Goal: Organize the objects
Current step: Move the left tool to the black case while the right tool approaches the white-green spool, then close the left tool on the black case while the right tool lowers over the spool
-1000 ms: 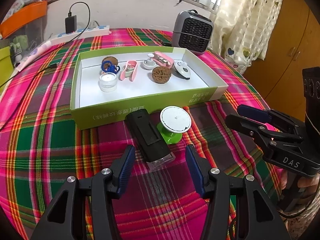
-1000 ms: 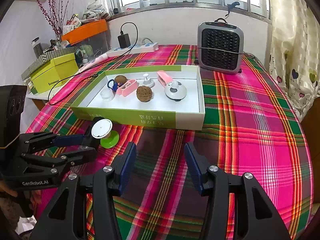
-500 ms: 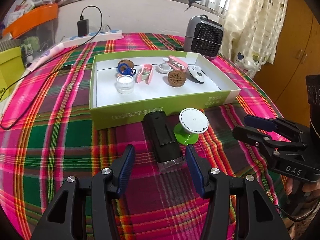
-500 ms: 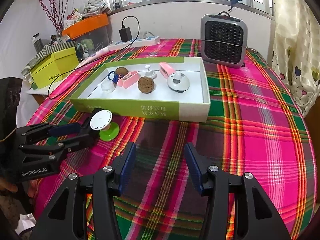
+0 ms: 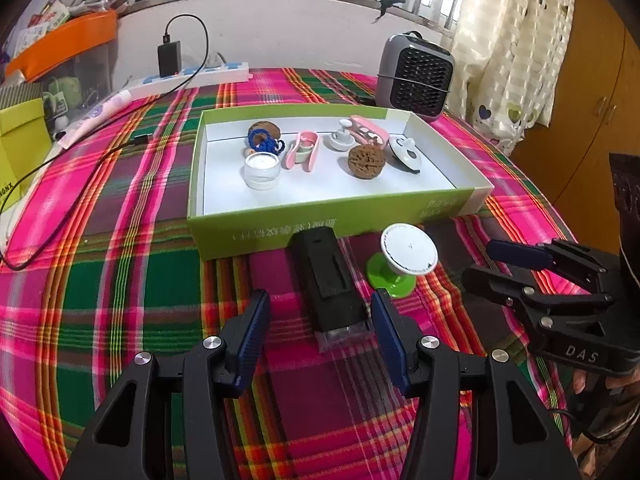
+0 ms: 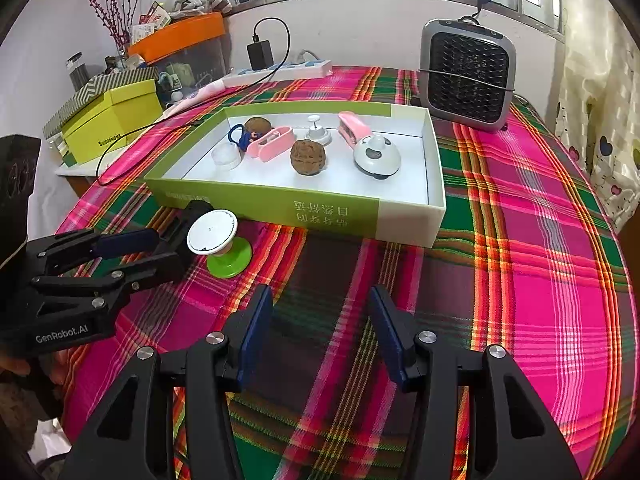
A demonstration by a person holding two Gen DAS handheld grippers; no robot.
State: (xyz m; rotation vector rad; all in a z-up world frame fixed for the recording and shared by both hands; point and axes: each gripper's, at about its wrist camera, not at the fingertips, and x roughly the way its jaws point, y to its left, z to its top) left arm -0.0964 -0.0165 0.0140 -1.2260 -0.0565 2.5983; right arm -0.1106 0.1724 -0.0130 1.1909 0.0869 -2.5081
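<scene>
A green-walled white box [image 5: 280, 232] [image 6: 256, 200] on the plaid table holds two walnuts, a clear jar, pink clips, a small white knob and a white panda gadget. In front of it lie a black rectangular device [image 5: 326, 280] and a white disc on a green base [image 5: 404, 258] [image 6: 220, 240]. My left gripper [image 5: 320, 320] is open, its fingers on either side of the black device's near end. My right gripper [image 6: 320, 320] is open and empty over bare cloth, right of the disc.
A grey fan heater [image 5: 416, 74] [image 6: 466, 74] stands behind the box. A power strip with a charger and cable [image 5: 188, 74] lies at the back left. Yellow boxes [image 6: 112, 120] sit off the table's left edge. A curtain hangs at the right.
The left gripper has drawn back and up a little, so the box and the black device sit more central. The right gripper has shifted slightly. Both stay open.
</scene>
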